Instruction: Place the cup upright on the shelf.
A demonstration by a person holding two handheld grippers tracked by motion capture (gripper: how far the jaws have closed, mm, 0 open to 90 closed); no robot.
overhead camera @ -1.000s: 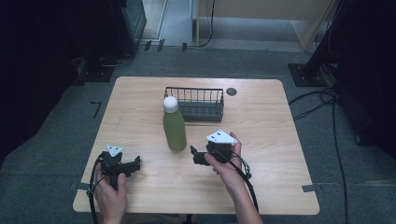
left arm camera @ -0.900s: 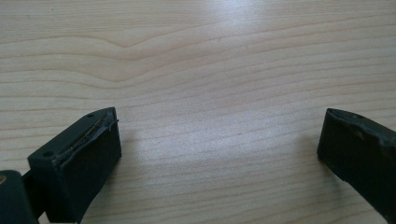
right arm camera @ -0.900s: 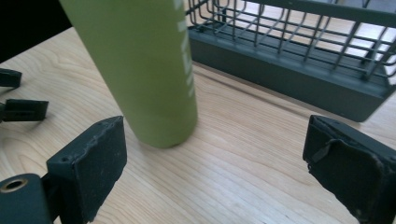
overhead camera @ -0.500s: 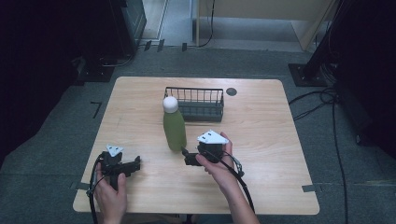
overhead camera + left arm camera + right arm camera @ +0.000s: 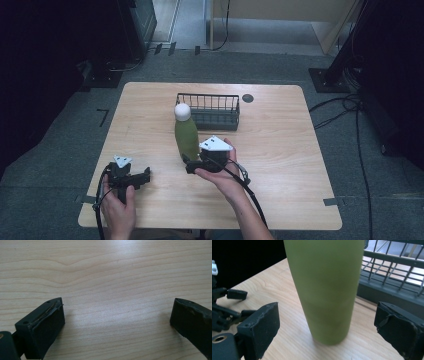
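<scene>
At the left side of the pale wooden surface (image 5: 280,150), the left tongs (image 5: 146,173) are held low in the person's left hand (image 5: 117,207); their black jaws are spread wide and nothing is seen between them, as the left gripper view confirms. Near the middle, the tall green cylindrical bottle with a round white cap (image 5: 186,135) stands upright, just in front of the dark wire basket (image 5: 210,111). To the right of it, the right tongs (image 5: 188,166) are brought close to the bottle's base. In the right gripper view the jaws are spread, one on each side of the bottle (image 5: 325,295), and no pad is pressed on it. By this judgement, the approach is nearly done; the closing, the lifting and probably the placing into the basket are left.
</scene>
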